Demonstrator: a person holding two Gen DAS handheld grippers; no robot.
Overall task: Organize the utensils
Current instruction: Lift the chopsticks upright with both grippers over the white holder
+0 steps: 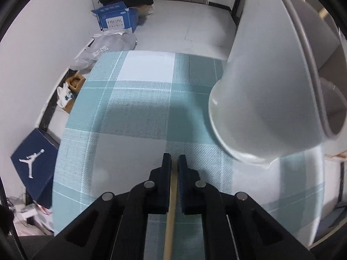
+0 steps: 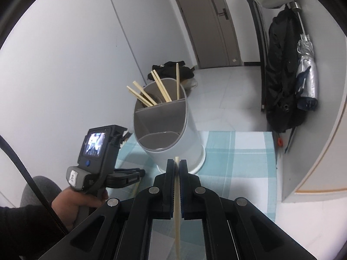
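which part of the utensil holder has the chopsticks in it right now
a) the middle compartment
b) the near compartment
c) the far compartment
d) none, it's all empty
c) In the right wrist view the loose chopsticks stand only in the far compartment of the utensil holder; the nearer sections show bare grey dividers.

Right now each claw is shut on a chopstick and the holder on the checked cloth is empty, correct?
Not quite. The holder is not empty: the right wrist view shows several chopsticks standing in its back compartment. The rest holds: the left claw and the right claw are each shut on a chopstick, and the holder stands on the checked cloth.
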